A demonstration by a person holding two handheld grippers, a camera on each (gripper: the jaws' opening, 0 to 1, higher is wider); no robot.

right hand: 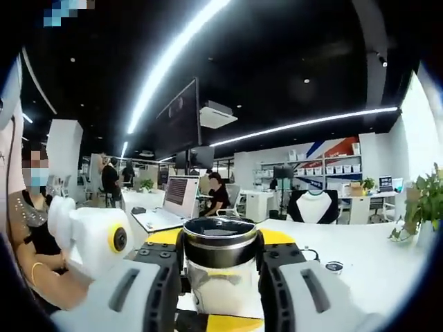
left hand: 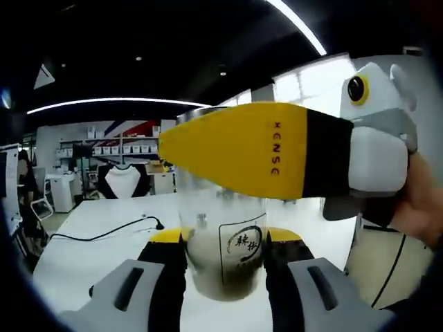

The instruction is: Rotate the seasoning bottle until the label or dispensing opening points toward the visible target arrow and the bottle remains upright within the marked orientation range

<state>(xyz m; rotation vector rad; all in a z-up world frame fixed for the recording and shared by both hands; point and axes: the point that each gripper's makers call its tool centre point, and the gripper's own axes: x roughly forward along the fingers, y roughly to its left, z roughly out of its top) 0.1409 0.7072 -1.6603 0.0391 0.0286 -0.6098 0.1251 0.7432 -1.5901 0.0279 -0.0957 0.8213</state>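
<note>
A clear seasoning bottle [left hand: 223,259] with beige powder in its lower part stands upright between my left gripper's [left hand: 225,243] jaws, which are shut on its body. Its round printed label [left hand: 245,247] faces the left gripper view's camera. One yellow finger [left hand: 235,149] of the right gripper lies across the bottle's top, coming in from the right. In the right gripper view, my right gripper [right hand: 221,257] is shut on the bottle's black metal-ringed lid [right hand: 221,241]. The left gripper's white body [right hand: 97,238] shows at the left, in a person's hand.
A white table [left hand: 83,256] lies below, with a black cable [left hand: 104,232] on it. A hand [left hand: 423,207] holds the right gripper. An open laptop [right hand: 169,204], a small dark object [right hand: 333,266], a plant [right hand: 426,200] and seated people are further off.
</note>
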